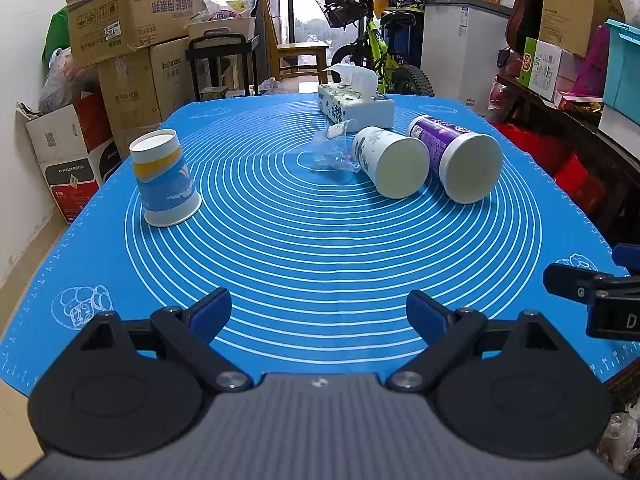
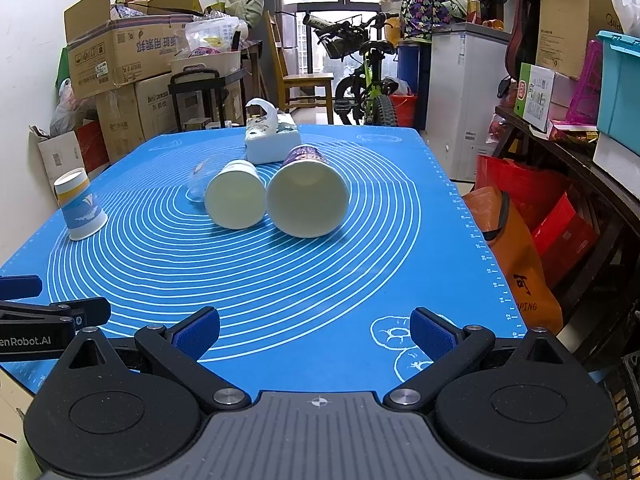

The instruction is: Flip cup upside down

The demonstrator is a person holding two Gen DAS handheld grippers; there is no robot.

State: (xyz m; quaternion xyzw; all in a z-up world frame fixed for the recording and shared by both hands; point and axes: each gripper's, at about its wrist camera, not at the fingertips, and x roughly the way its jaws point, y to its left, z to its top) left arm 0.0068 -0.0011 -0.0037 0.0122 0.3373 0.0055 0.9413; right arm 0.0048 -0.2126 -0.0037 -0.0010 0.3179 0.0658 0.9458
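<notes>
A blue, yellow and white paper cup (image 1: 166, 178) stands upside down at the left of the blue mat (image 1: 320, 248); it also shows in the right wrist view (image 2: 80, 204). A white patterned cup (image 1: 390, 162) (image 2: 236, 194) and a purple cup (image 1: 458, 158) (image 2: 306, 196) lie on their sides side by side, with a clear plastic cup (image 1: 332, 152) (image 2: 199, 184) lying behind them. My left gripper (image 1: 319, 314) is open and empty above the mat's near edge. My right gripper (image 2: 315, 332) is open and empty, to the right of the left one.
A white tissue box (image 1: 354, 106) (image 2: 272, 142) sits at the mat's far side. Stacked cardboard boxes (image 1: 132, 20) stand left of the table, a bicycle (image 1: 376, 40) and a white cabinet (image 1: 460, 44) behind it, and shelves with boxes (image 2: 560, 92) and red bags on the right.
</notes>
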